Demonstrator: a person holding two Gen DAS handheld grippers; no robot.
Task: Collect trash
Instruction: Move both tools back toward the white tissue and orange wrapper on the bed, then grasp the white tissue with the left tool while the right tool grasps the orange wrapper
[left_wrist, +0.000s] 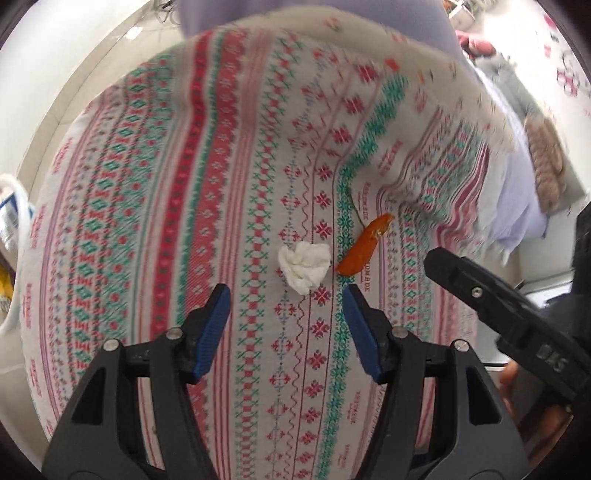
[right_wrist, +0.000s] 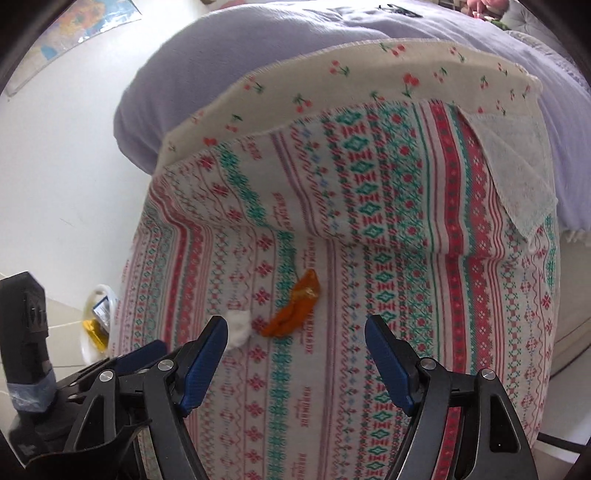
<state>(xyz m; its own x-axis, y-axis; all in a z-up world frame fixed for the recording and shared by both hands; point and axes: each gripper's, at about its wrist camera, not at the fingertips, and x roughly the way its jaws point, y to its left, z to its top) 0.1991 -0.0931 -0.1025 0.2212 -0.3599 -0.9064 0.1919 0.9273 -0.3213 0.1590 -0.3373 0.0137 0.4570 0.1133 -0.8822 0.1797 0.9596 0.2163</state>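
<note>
A crumpled white tissue and an orange peel lie side by side on a patterned red, green and white cloth. My left gripper is open and empty, hovering just short of the tissue. My right gripper is open and empty, just short of the orange peel; the tissue shows beside its left finger. The right gripper's black body shows at the right of the left wrist view.
The cloth has a raised fold beyond the trash and a cherry-print cloth over a lavender sheet. A white bag holding wrappers sits on the floor at the left. Tiled floor surrounds the surface.
</note>
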